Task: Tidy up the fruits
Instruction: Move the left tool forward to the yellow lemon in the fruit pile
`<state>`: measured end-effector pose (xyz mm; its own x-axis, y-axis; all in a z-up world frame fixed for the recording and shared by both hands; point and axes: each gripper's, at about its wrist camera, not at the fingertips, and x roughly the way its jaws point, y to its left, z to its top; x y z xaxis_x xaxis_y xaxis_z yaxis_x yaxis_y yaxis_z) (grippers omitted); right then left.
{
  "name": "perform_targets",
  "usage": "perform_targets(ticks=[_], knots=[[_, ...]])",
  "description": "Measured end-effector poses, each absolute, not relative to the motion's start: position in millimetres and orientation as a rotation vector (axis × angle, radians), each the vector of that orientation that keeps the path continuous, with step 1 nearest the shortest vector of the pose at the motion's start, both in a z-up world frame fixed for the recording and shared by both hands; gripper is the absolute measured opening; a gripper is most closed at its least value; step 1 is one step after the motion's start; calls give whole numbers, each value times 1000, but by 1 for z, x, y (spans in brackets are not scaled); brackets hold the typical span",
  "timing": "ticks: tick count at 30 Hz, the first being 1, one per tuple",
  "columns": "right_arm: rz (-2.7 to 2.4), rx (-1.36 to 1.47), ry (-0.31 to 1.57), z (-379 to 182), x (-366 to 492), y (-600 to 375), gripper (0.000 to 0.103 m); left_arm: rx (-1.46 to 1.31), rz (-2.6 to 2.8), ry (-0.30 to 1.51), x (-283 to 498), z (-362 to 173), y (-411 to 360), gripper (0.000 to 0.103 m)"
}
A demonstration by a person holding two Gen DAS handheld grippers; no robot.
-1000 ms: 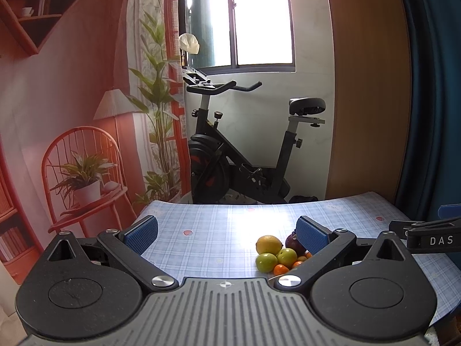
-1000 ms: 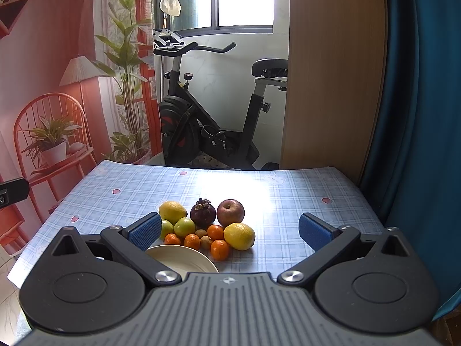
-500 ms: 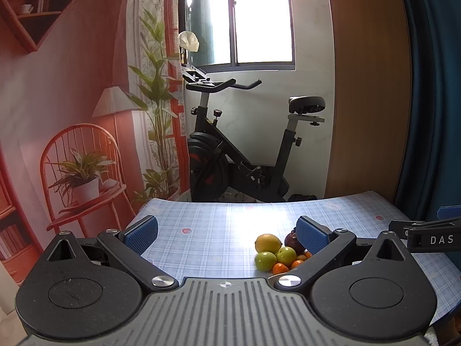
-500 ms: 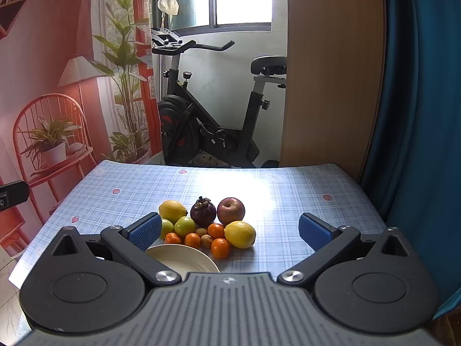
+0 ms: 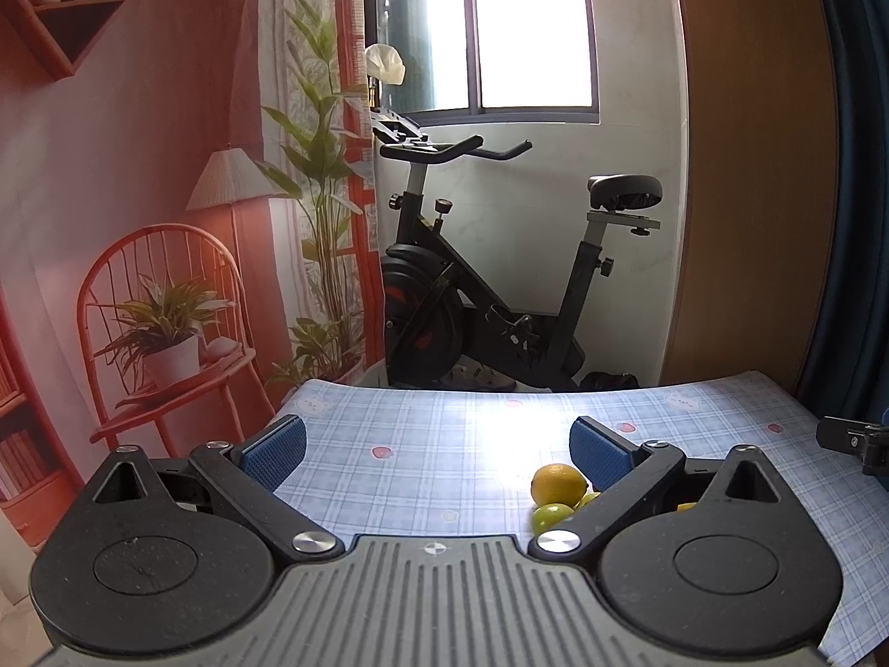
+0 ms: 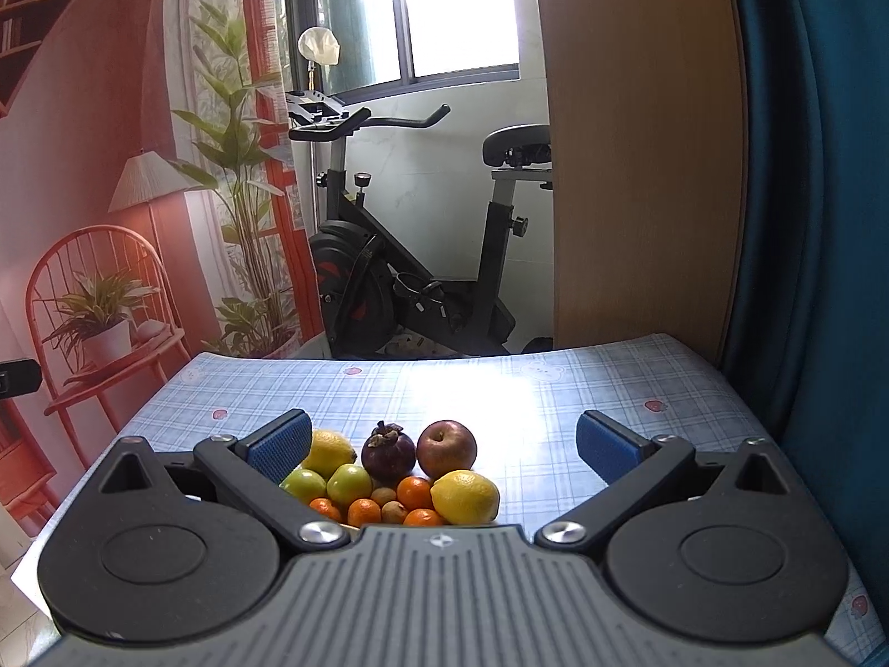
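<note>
No writing is readable. The right gripper [image 6: 441,444] hovers level with fingers spread wide and empty above the fruit pile [image 6: 389,481] on the checked tablecloth [image 6: 555,389]. The left gripper [image 5: 436,447], likewise wide and empty, hangs left of a lemon [image 5: 557,483]. An exercise bike [image 6: 400,255] stands beyond.

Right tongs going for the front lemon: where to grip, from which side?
Take the front lemon across its short middle, coming from above. Its pointed ends lie left-right, an orange touches its left, and the apple sits just behind. The right tongs are open.
</note>
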<state>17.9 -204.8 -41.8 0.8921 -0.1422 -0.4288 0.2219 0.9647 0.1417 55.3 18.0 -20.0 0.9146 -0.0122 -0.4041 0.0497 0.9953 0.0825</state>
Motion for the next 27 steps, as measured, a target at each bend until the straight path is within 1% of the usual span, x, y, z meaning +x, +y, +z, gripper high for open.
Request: perform_targets(ticks=[3,5,7,11,16,18,23,26,27], knots=[[-186,246,413,-58,29,-220,103,93,-57,436,74,-31,17,98],[-191,248,406,-69,38,-227,103,90,-76,451,88,-42,15,94],[-197,231,415,-80,49,-230,103,68,-101,460,100,-54,14,92],[-153,233,437,-98,65,-239,103,91,-93,469,119,-74,4,92],[-145,178,469,-116,85,-239,103,82,-153,555,152,-97,-4,92],[-152,206,466,-122,90,-243,103,76,-175,575,160,-102,-4,92],[-173,230,538,-130,111,-250,103,87,-163,612,177,-109,0,92],[-172,217,564,-131,118,-249,99,91,-167,652,183,-113,3,92],[-168,224,567,-130,120,-250,99,85,-175,667,183,-114,5,92]])
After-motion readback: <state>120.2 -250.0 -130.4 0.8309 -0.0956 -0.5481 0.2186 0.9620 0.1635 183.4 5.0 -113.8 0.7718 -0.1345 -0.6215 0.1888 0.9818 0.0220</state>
